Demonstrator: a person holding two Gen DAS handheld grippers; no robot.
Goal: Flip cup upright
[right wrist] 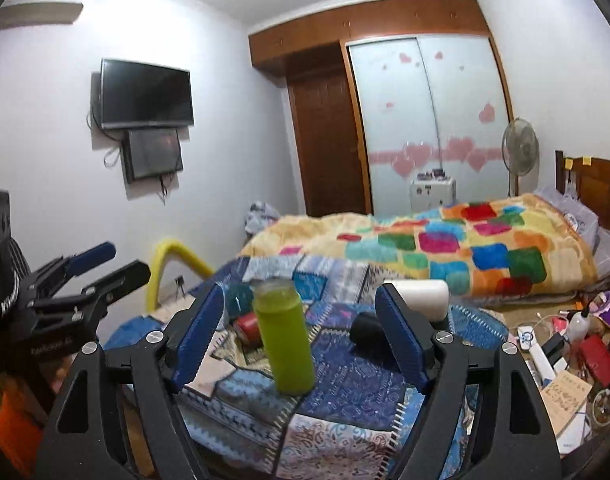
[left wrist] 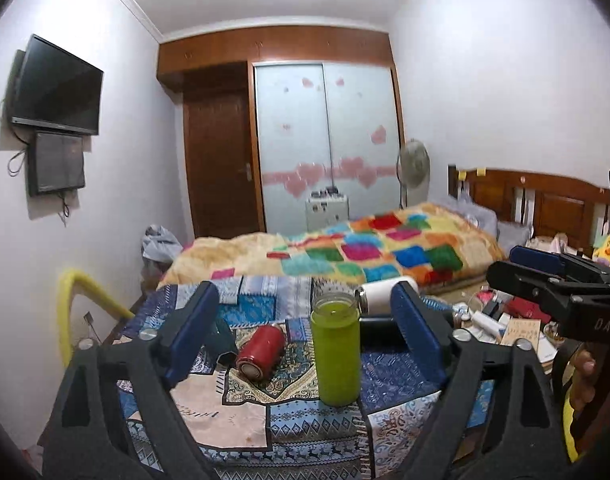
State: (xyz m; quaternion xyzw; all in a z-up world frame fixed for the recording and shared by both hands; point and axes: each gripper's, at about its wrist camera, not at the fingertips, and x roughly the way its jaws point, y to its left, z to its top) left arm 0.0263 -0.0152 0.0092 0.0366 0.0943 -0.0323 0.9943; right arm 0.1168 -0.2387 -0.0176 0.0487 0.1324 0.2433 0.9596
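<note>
Green and upright, the cup [left wrist: 336,350] stands on the patchwork cloth [left wrist: 397,376] that covers the worktop, near the middle of it, its open glass-rimmed mouth facing up. In the left wrist view it sits between the two blue pads of the left tool [left wrist: 301,336], nearer the right pad, with clear air on both sides; that tool is spread wide and pinches nothing. In the right wrist view the cup [right wrist: 284,340] lies between the pads of the right tool [right wrist: 301,340] as well, closer to the left pad, and again nothing touches it: this tool too is spread wide and empty.

A red can [left wrist: 261,351] lies on its side just left of the cup, its metal end turned toward the near edge of the worktop. A dark teal cup [left wrist: 224,338] lies on its side to the left of the can, partly hidden by the left tool's pad. Toward the far edge a white cylinder [left wrist: 381,295] lies on its side, and a black cylinder [right wrist: 365,334] lies on its side in front of it, right of the green cup. Small clutter crowds the surface off the right edge. Beyond the far edge is a bed with a many-coloured blanket [left wrist: 369,252].
</note>
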